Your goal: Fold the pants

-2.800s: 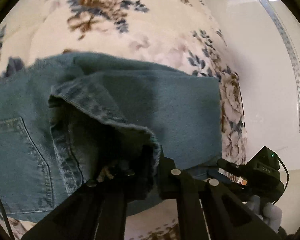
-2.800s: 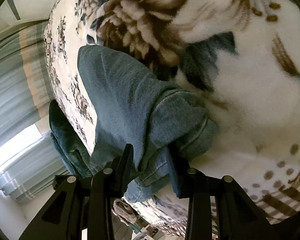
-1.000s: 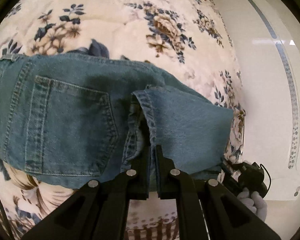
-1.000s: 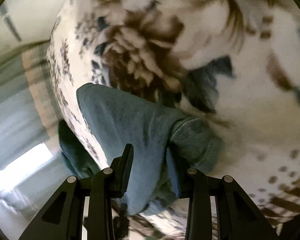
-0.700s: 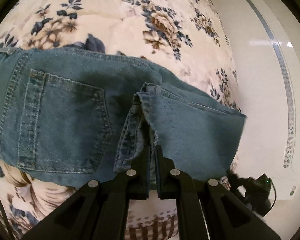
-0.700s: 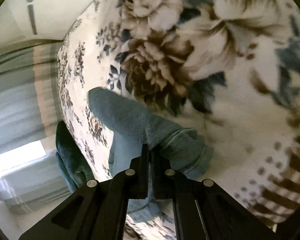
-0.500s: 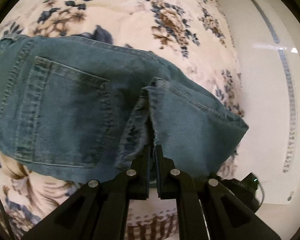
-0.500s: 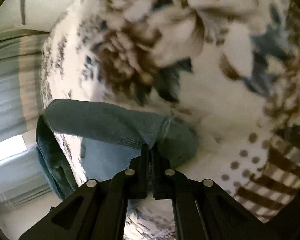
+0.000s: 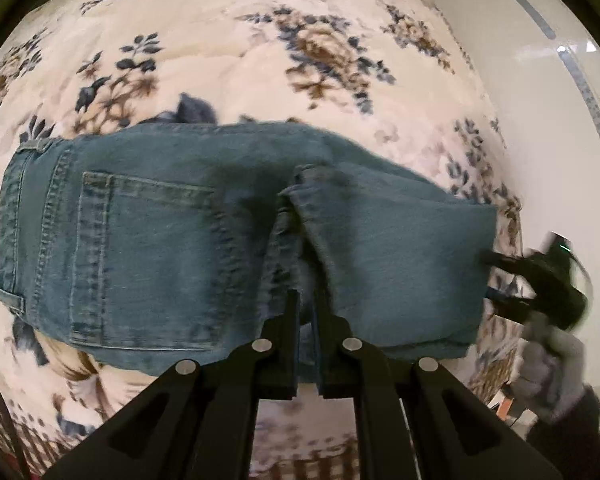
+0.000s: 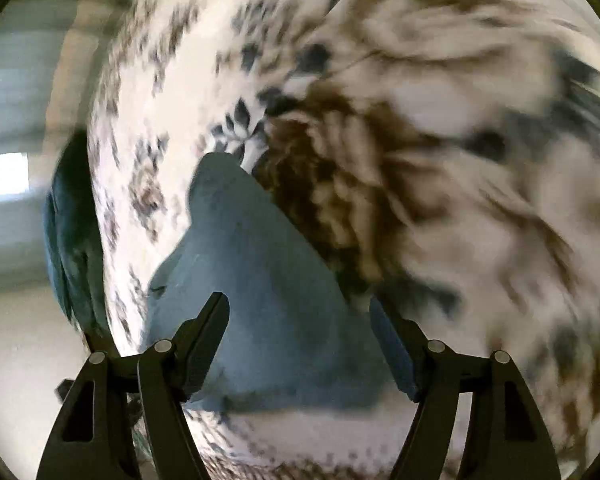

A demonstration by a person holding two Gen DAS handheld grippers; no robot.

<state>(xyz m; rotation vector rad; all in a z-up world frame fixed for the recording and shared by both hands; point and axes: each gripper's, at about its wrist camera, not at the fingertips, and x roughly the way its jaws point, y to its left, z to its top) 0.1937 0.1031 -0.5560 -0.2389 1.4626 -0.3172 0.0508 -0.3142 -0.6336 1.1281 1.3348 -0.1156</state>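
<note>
Blue jeans [image 9: 148, 240] lie folded on a floral blanket [image 9: 220, 40], back pocket up at the left, the legs folded over onto them at the right. My left gripper [image 9: 307, 296] is shut on the hem of the folded leg near the front edge. My right gripper shows in the left wrist view [image 9: 490, 276] at the jeans' right fold. In the blurred right wrist view my right gripper [image 10: 300, 312] is open, with the denim fold [image 10: 256, 280] lying between and beyond its fingers.
The bed's front edge has a striped border [image 9: 308, 468]. A white wall [image 9: 560, 120] stands to the right of the bed. A dark green cloth [image 10: 72, 240] hangs at the bed's far side, in front of a bright window [image 10: 4, 176].
My right gripper was shut on the jeans' fold and has opened and let it go; its view swung and blurred. My left gripper stays shut on the hem.
</note>
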